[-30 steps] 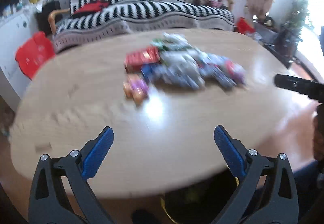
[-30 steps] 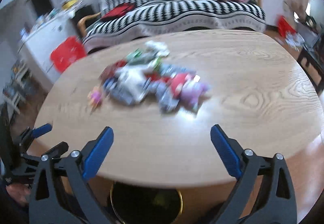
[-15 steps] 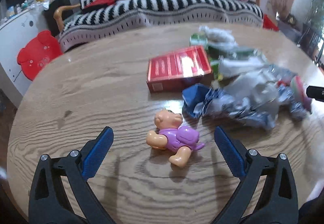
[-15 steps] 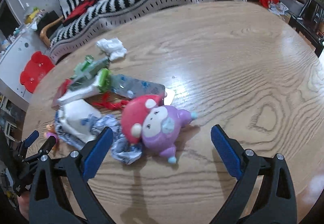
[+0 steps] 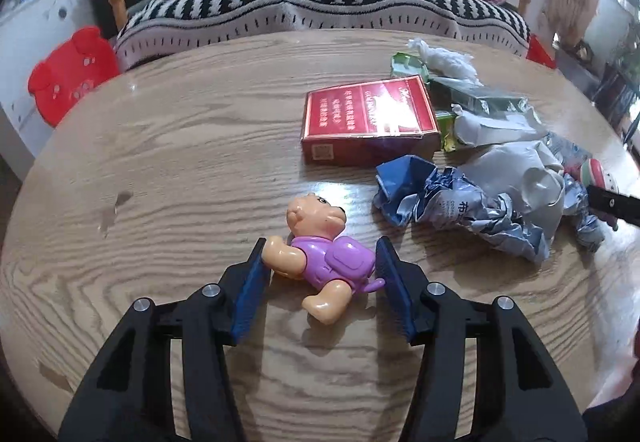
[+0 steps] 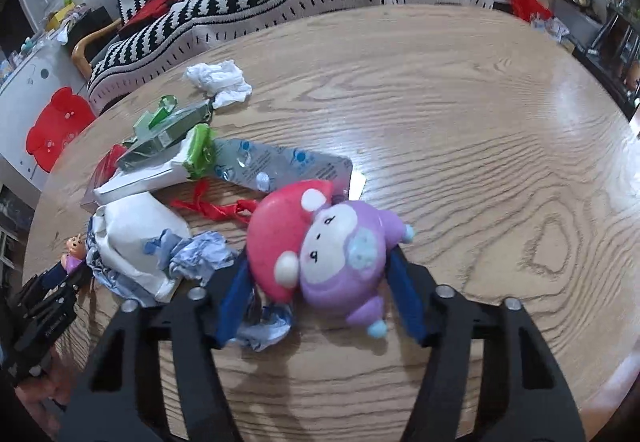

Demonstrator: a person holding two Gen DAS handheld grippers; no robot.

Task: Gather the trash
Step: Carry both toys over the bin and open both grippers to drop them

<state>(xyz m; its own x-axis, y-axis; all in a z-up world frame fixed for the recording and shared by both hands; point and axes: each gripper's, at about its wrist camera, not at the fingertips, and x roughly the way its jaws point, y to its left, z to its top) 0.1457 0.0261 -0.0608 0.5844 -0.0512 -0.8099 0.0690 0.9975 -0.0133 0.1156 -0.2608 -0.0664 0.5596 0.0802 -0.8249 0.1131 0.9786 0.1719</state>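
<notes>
Left gripper [image 5: 320, 274] clamps its blue pads onto the little bear toy [image 5: 320, 262] lying on the wooden table [image 5: 160, 162], while the right gripper [image 6: 320, 282] squeezes the purple monkey toy [image 6: 324, 250] by its red cap. From the bear, crumpled wrapper [image 5: 460, 210] lies near at two o'clock, the red box [image 5: 368, 122] farther at one o'clock, white tissue [image 5: 444, 58] beyond, then the striped sofa [image 5: 320, 2].
</notes>
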